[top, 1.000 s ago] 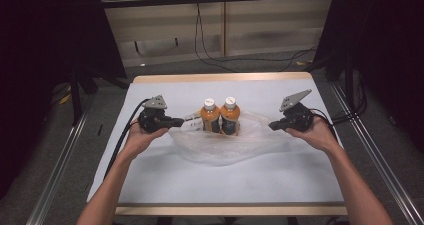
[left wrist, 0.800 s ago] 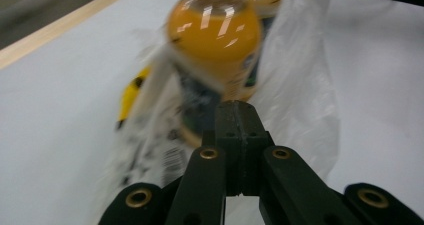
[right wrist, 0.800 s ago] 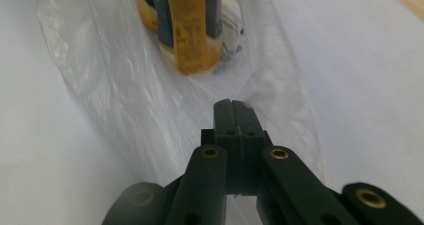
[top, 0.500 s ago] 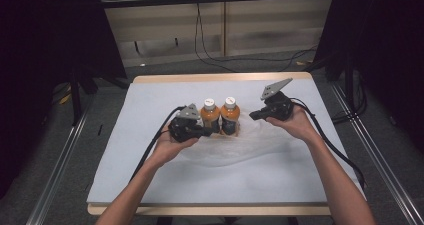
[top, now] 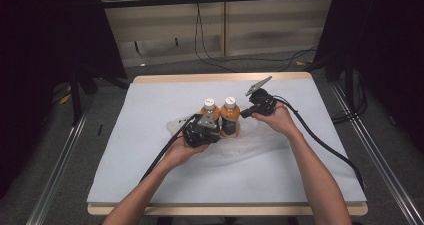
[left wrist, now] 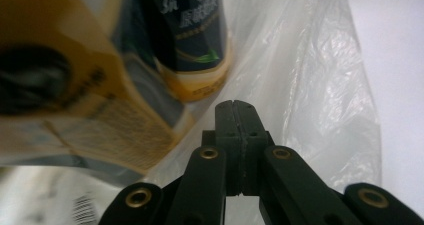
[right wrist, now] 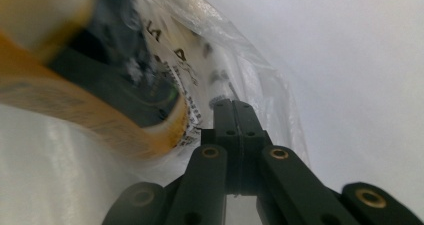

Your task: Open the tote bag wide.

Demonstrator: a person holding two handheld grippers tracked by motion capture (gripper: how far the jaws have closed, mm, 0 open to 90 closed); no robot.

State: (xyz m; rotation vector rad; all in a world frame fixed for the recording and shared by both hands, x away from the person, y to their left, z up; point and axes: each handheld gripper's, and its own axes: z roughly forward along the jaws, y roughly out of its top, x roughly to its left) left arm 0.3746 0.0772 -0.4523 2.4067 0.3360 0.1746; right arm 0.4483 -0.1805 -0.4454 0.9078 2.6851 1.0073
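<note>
Orange bottles, high view: two capped bottles, the left bottle (top: 210, 116) and the right bottle (top: 230, 116), are seen standing upright side by side near the middle of the pale blue table (top: 130, 150), inside a clear plastic bag (top: 255, 144) spread flat around them.
Left gripper, high view: the left gripper (top: 216, 137) is held low at the front of the left bottle, just beside it, over the crumpled bag.
Right gripper, high view: the right gripper (top: 243, 114) is held at the right bottle's side, its grey plate tilted up toward the far edge of the table.
Left gripper view: the two black jaws are pressed flat together with nothing clearly caught between them; whether a fold of film is pinched cannot be told. The tips of the left gripper (left wrist: 235, 105) are set against the bag (left wrist: 320, 95), close under the base of a dark-labelled bottle (left wrist: 192, 35); a second, blurred bottle (left wrist: 75, 85) is seen at the left.
Right gripper view: the jaws are likewise closed tight on each other. The tips of the right gripper (right wrist: 234, 104) are laid at the bag (right wrist: 250, 70), right beside the lower part of a bottle (right wrist: 120, 80) wrapped in the film; bare table (right wrist: 350, 60) is seen beyond.
</note>
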